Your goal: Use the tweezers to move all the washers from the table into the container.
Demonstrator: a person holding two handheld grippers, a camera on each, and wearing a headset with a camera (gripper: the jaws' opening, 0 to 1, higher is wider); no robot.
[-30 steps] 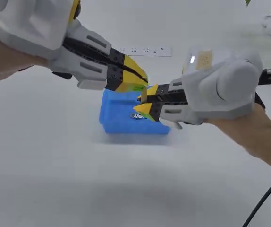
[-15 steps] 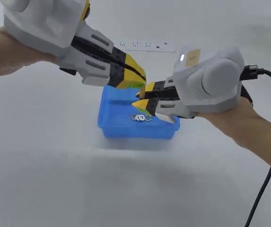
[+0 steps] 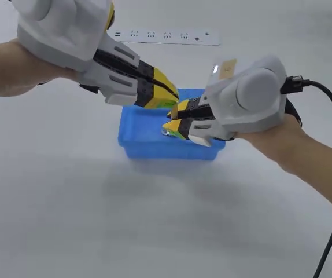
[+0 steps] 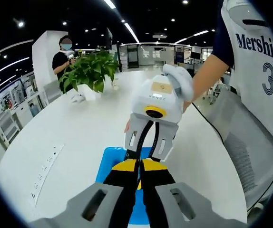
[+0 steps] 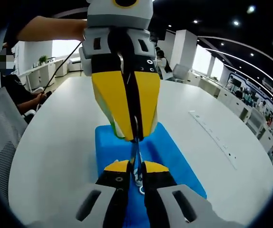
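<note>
R claw (image 5: 136, 167) is clenched on the tweezers (image 5: 135, 154), w/ the thin blades pinched between its yellow tips. L claw (image 5: 135, 137) meets it head-on, jaws closed w/ the tweezers' other end right at its tips, so it looks clamped on them too. Both hang over the blue container (image 3: 140, 145). The washers (image 5: 141, 190) lie in a small cluster on the container floor, directly beneath the tweezers. Whether the blades carry one is too small to tell. The container rests on the white desk (image 3: 96, 220), w/ a power strip (image 3: 166, 36) well behind it and a black cable (image 3: 328, 110) trailing from the R claw.

Judged step: drop-off, i.e. a washer being let go into the container or just about to be. Next move prob. calls for easing the R squeeze so the blades spring apart. Then both claws lift together, keeping the tweezers aligned, and head out over the desk for any remaining washer. Whether any remain can't be told from here.
</note>
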